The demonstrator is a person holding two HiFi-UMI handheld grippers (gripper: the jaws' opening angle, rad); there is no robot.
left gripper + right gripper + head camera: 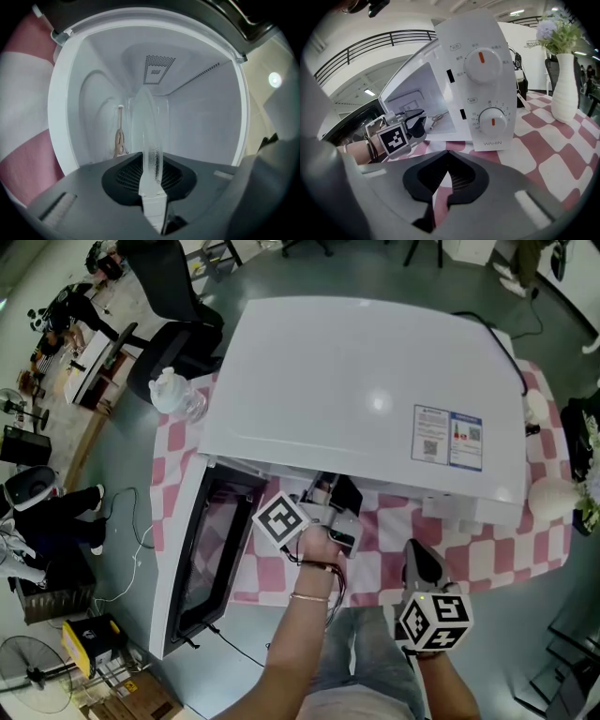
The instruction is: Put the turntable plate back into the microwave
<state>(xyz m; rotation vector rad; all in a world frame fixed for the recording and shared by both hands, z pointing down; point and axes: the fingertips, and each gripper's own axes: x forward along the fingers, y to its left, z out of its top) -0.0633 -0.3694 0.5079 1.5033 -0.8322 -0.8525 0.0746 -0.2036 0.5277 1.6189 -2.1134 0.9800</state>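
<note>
Left gripper point(151, 190) clamped on the rim of the turntable plate point(146, 136), reaching into the open microwave point(375, 390)

Plate is held edge-on to the gripper's camera at the cavity mouth; a small thin thing point(120, 143) lies inside the cavity, too unclear to name; door point(202, 549) swung wide; right gripper point(440, 185) closed and empty over the checked tabletop point(543, 168), facing the control dials point(480, 61); vase point(563, 89) beside the microwave.

The turntable plate point(149, 140) stands on edge between the jaws of the left gripper point(151, 190), reaching into the microwave point(201, 122) ahead (the vase point(563, 86) sits ahead-right of the right gripper point(446, 180)).
</note>
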